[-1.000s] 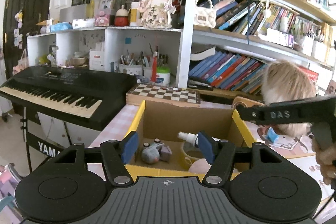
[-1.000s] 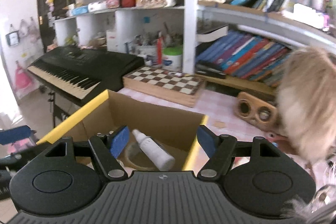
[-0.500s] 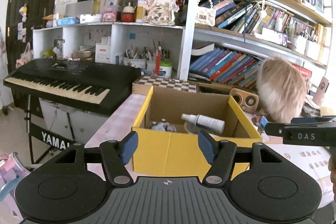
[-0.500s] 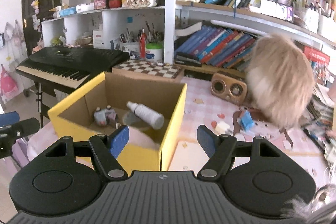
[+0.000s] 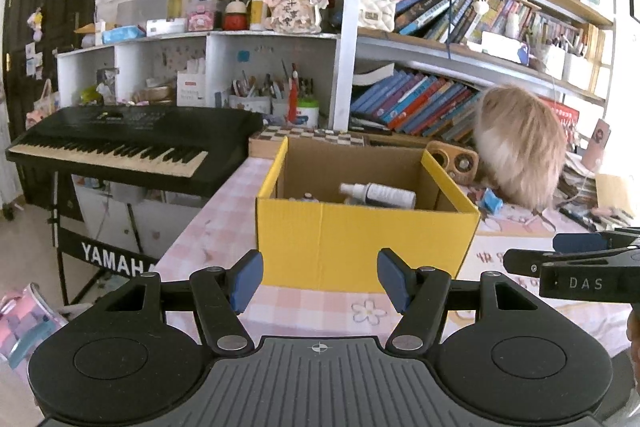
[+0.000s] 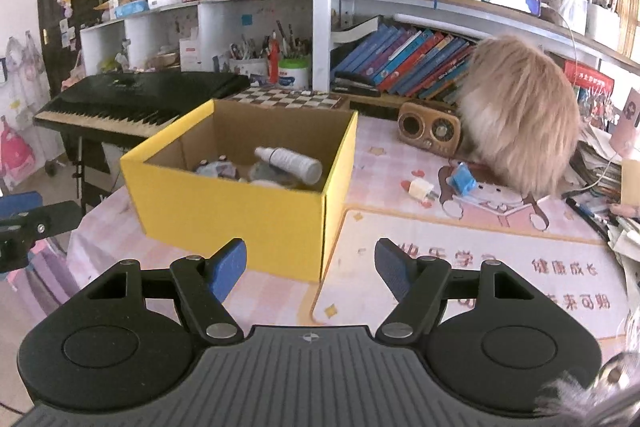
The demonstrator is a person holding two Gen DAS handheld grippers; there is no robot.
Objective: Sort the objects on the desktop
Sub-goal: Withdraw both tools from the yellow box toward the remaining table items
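A yellow cardboard box [image 5: 360,239] [image 6: 224,211] stands open on the pink desk. Inside lie a white spray bottle [image 5: 380,193] [image 6: 290,161] and several small items [image 6: 218,169]. My left gripper [image 5: 320,281] is open and empty, in front of the box's near wall. My right gripper [image 6: 310,267] is open and empty, near the box's front right corner. A white plug [image 6: 418,189] and a blue clip [image 6: 462,179] lie on the desk mat right of the box.
A fluffy beige plush [image 6: 520,119] and a wooden radio [image 6: 430,127] stand at the back right. A chessboard [image 6: 288,97] lies behind the box. A black keyboard [image 5: 128,143] stands left of the desk. Bookshelves [image 5: 420,99] fill the back. Papers [image 6: 600,163] pile up at the right edge.
Both grippers have pulled back and away from the box, from over its opening to in front of it. Both stayed open and empty.
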